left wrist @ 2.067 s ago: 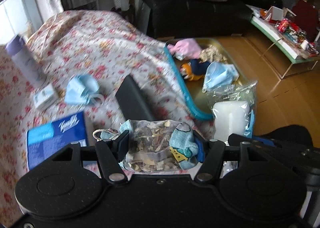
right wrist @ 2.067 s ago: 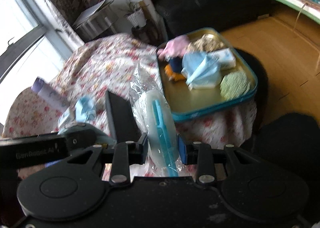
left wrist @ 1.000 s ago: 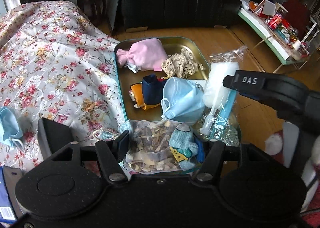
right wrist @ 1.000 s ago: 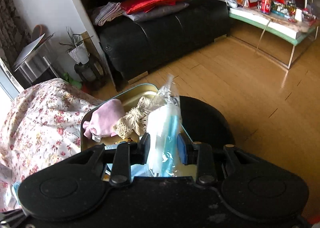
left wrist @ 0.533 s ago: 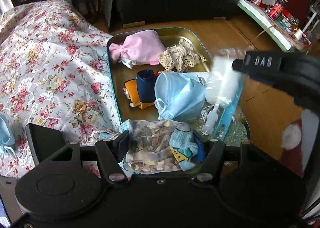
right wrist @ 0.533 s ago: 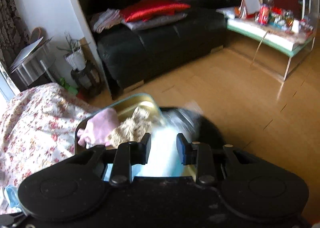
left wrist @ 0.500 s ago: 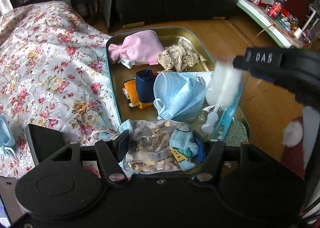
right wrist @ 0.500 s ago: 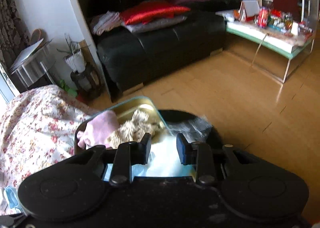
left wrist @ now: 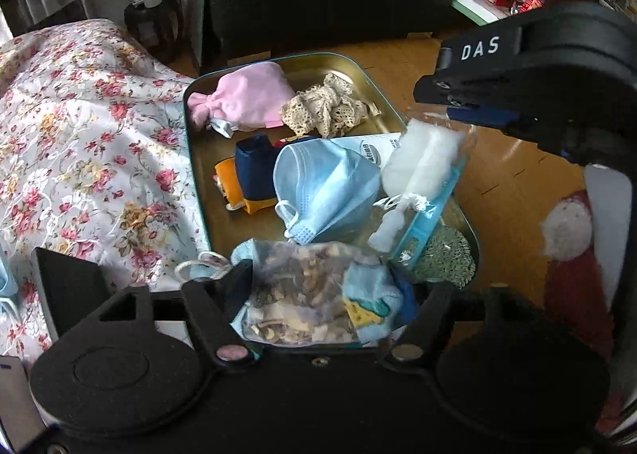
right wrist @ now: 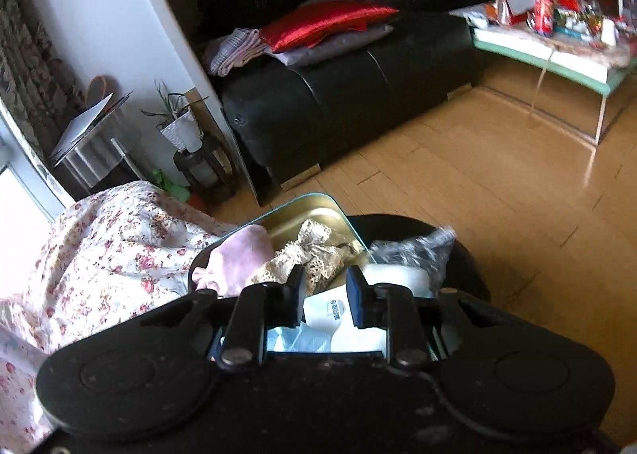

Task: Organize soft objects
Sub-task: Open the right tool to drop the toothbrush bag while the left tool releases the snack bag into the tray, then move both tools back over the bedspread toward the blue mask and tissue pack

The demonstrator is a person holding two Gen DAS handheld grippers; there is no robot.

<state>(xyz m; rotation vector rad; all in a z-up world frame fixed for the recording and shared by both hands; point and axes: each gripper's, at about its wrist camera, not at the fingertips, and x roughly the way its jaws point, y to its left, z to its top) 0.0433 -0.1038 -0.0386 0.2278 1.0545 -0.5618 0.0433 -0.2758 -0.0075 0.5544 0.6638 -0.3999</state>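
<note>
The left gripper (left wrist: 322, 295) is opening its jaws, with a clear bag of dried pieces (left wrist: 298, 295) between them, above the near edge of the tray (left wrist: 195, 175). The right gripper (right wrist: 322, 295) has its jaws pressed nearly together and empty. A bag of white cotton (left wrist: 422, 167) lies in the tray at the right side, beside a blue mask (left wrist: 322, 191).

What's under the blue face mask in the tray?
The face mask lies on a white packet and overlaps the navy-and-orange cloth in the tray. How far either runs beneath it, and anything else below, is covered.
</note>
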